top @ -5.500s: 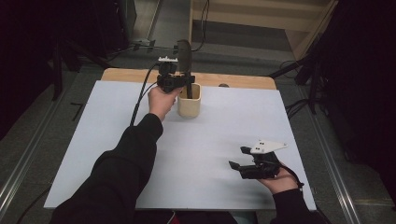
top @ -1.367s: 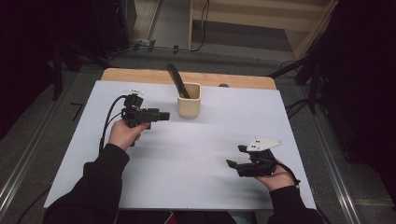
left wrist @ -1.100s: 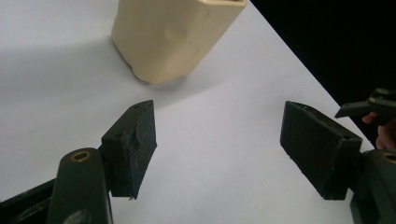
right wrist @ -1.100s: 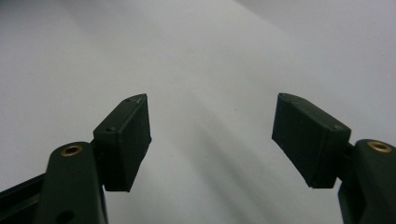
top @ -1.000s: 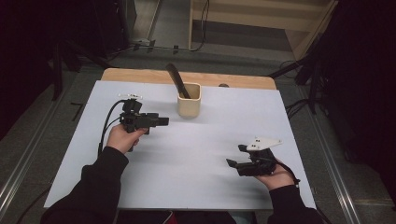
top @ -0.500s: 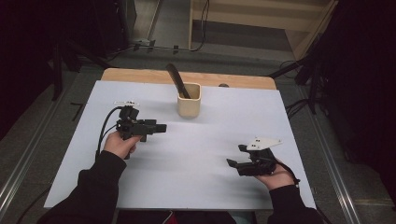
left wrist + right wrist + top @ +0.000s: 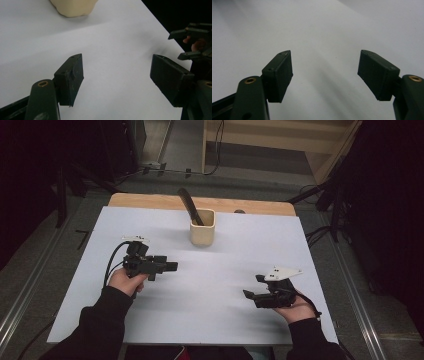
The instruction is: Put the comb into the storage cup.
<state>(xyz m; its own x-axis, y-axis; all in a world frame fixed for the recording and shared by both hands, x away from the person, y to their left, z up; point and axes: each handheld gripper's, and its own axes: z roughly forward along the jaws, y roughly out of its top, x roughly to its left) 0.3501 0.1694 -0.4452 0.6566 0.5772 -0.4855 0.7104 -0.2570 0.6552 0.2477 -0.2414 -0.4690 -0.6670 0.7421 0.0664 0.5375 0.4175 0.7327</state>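
While both grippers are idling released near the cup (image 7: 202, 229), its dark utensil (image 7: 188, 205) — probably light, rigid — is offering its upper handle.

White-topped table (image 7: 320, 250) with wood edge (image 7: 150, 200) at far side; grey floor (image 7: 30, 270); light wooden furniture (image 7: 280, 135) far right; dark surroundings.

A small cream square cup (image 7: 202, 227) stands toward the far middle of the white-topped bench (image 7: 225, 330), with a dark flat utensil (image 7: 189, 206) standing in it, leaning back and left. The left tool (image 7: 169, 267) sits near-left of the cup; the right tool (image 7: 251, 287) lies well apart at the near right.
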